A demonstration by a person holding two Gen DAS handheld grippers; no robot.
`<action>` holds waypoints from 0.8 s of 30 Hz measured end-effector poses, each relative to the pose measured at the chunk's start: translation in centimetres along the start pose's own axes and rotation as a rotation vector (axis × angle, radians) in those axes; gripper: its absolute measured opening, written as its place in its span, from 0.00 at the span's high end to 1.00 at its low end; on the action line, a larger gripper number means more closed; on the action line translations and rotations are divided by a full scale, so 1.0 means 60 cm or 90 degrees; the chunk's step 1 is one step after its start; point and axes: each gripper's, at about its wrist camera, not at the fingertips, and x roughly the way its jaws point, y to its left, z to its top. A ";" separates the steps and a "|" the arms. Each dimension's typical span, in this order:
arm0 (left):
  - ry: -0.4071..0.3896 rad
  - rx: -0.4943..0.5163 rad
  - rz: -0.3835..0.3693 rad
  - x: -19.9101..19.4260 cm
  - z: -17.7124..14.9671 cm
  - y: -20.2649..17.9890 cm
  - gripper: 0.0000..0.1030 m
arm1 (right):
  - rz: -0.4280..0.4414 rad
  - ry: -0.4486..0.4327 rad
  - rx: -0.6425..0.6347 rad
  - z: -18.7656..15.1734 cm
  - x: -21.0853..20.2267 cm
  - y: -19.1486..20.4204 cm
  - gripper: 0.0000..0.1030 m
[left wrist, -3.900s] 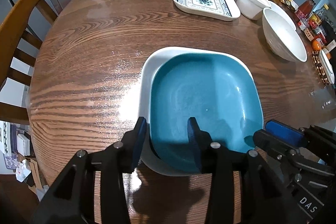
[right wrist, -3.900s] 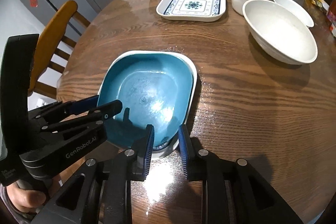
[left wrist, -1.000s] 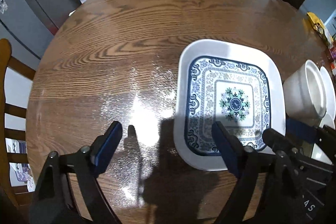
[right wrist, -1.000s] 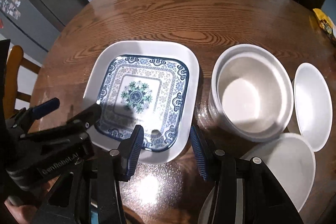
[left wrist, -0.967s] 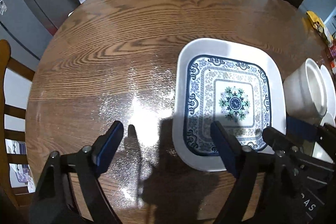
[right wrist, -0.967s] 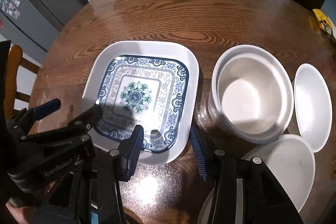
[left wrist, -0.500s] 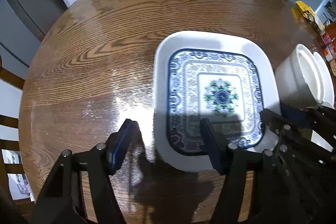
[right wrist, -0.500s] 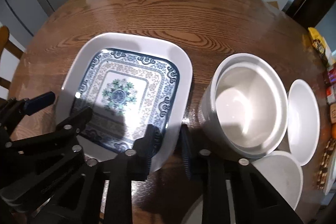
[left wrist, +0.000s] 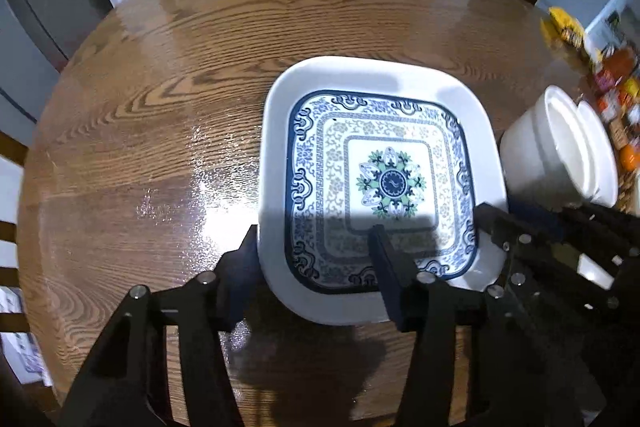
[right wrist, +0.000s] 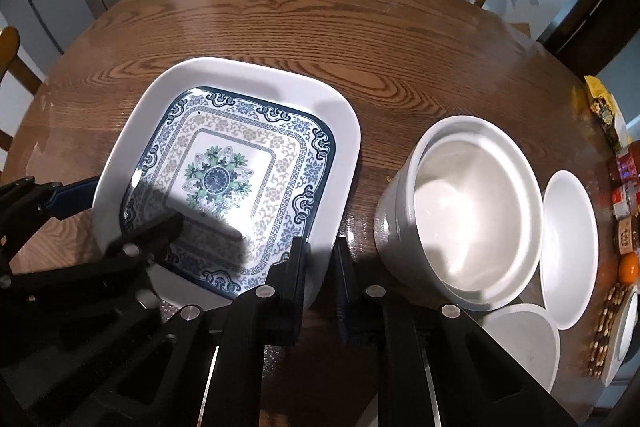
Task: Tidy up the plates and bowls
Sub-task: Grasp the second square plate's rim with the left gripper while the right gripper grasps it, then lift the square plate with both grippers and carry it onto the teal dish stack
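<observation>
**Two-point rim grasp on the patterned plate: failure risks**

The patterned plate (left wrist: 384, 183) lies flat on the worktop (left wrist: 160, 107), centre-right in the left wrist view. The right gripper (right wrist: 320, 267) is nearly closed and pinches the plate's near right rim. The left gripper (left wrist: 316, 263) is about half open and closing, with the near left corner between its pads; contact there cannot be confirmed.

Probable faults:
- Lifting before the left gripper seats would tilt the plate about the right pinch.
- The glazed rim is probably slick, so a shallow bite may slip.
- The white bowl (right wrist: 464, 211) stands just beside the plate on its right, and a sideways swing could strike it.
</observation>
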 end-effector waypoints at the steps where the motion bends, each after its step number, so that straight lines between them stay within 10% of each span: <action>1: 0.005 -0.018 -0.016 -0.002 0.002 0.010 0.57 | 0.003 0.001 0.002 0.004 -0.002 -0.004 0.86; 12: 0.011 -0.077 -0.020 -0.011 0.014 0.059 0.87 | 0.051 0.005 0.026 0.006 -0.009 -0.016 0.88; 24: -0.038 -0.057 0.020 -0.070 -0.013 0.064 0.88 | 0.088 -0.018 0.020 -0.006 -0.038 -0.015 0.88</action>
